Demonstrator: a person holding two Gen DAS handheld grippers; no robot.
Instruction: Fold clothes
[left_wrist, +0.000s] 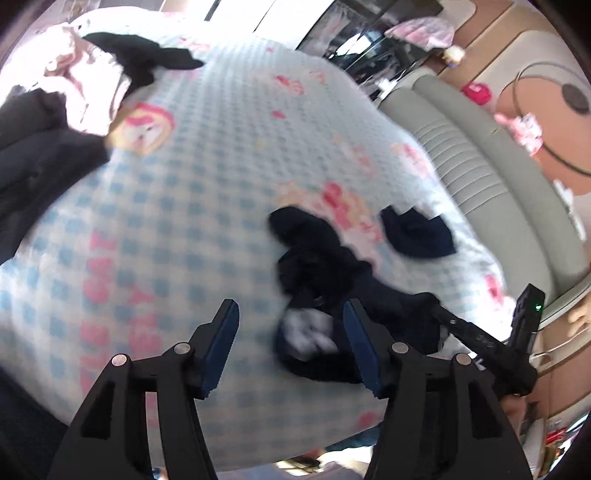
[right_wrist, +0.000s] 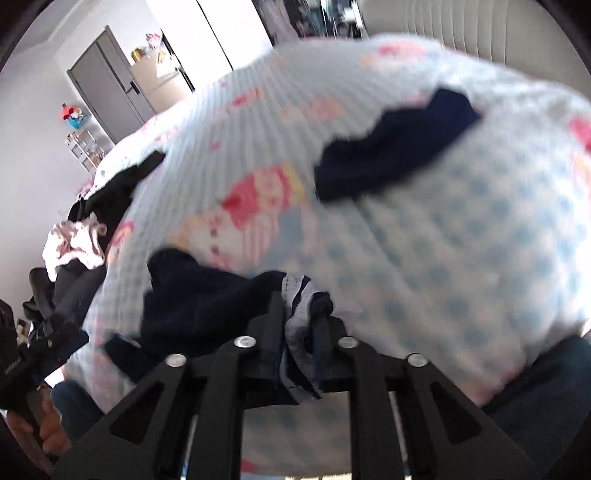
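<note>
Checked blue-white bedspread (left_wrist: 166, 206), one. Far left: one clothes pile (left_wrist: 55, 110). Two navy items: crumpled garment (left_wrist: 317, 280) near, small piece (left_wrist: 417, 236) right. Left gripper (left_wrist: 291, 343) wide apart, empty. Right gripper (right_wrist: 299, 314) clamps garment's edge.

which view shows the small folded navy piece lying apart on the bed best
The right wrist view: the small navy piece lies unobstructed against the checked bedspread, large in frame. The left wrist view shows it smaller, off to the right beyond the crumpled dark garment.
</note>
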